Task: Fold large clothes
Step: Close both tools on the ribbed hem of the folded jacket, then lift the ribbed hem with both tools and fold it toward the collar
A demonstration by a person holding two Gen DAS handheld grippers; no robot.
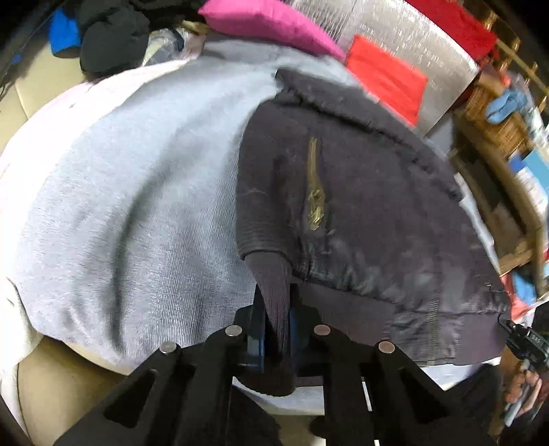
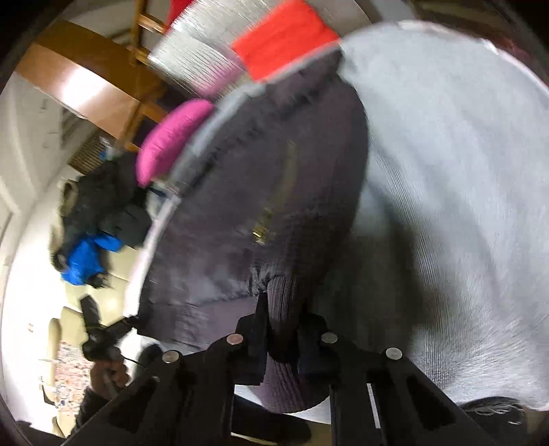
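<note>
A dark grey jacket (image 1: 370, 206) with a brass zipper (image 1: 315, 192) lies on a pale grey blanket (image 1: 130, 192). My left gripper (image 1: 274, 308) is shut on the jacket's ribbed hem corner (image 1: 272, 274) and pulls it up off the blanket. In the right wrist view the same jacket (image 2: 267, 192) lies on the blanket (image 2: 456, 164), and my right gripper (image 2: 283, 319) is shut on another ribbed hem corner (image 2: 286, 298). The right gripper also shows at the far right of the left wrist view (image 1: 525, 339).
A pink cushion (image 1: 267, 24) and a red cloth (image 1: 387, 79) lie at the blanket's far side. A heap of black and blue clothes (image 2: 92, 223) lies on the beige surface beyond. Wooden furniture (image 2: 85, 79) stands behind.
</note>
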